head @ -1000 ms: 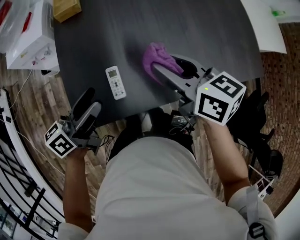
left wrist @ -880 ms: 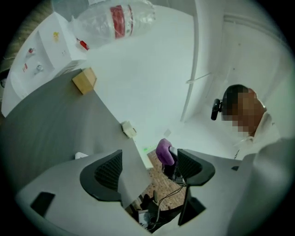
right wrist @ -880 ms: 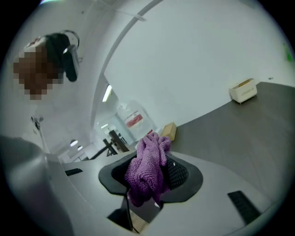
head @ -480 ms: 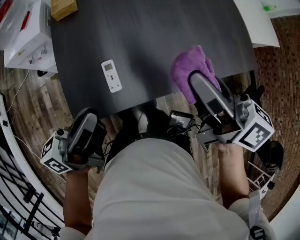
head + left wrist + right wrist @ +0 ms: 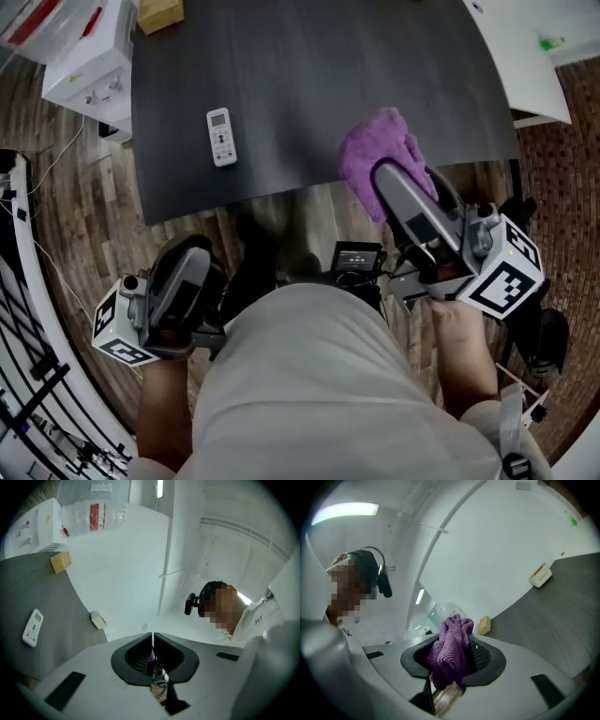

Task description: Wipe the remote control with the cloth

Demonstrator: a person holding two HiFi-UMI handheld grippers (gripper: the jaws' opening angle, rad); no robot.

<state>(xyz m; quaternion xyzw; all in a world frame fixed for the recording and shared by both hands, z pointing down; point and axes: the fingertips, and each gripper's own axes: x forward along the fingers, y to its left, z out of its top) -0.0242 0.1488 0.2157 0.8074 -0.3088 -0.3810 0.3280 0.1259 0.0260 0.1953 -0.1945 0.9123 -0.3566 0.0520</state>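
A white remote control (image 5: pixel 221 137) lies flat on the left part of the dark table (image 5: pixel 375 56), near its front edge; it also shows at the left of the left gripper view (image 5: pixel 33 627). My right gripper (image 5: pixel 386 175) is shut on a bunched purple cloth (image 5: pixel 373 155), held in the air over the table's front right edge. In the right gripper view the cloth (image 5: pixel 452 651) fills the gap between the jaws. My left gripper (image 5: pixel 187 255) is shut and holds nothing, off the table in front of its left corner, well short of the remote.
A white box (image 5: pixel 89 66) and a wooden block (image 5: pixel 161 14) sit at the table's far left. A white table (image 5: pixel 525 56) adjoins at the right. Wooden floor lies below. A person with a headset (image 5: pixel 220 606) stands across the room.
Both grippers have drawn back from the table toward my body and risen. The purple cloth has come up off the table with the right gripper. The left jaws have shut.
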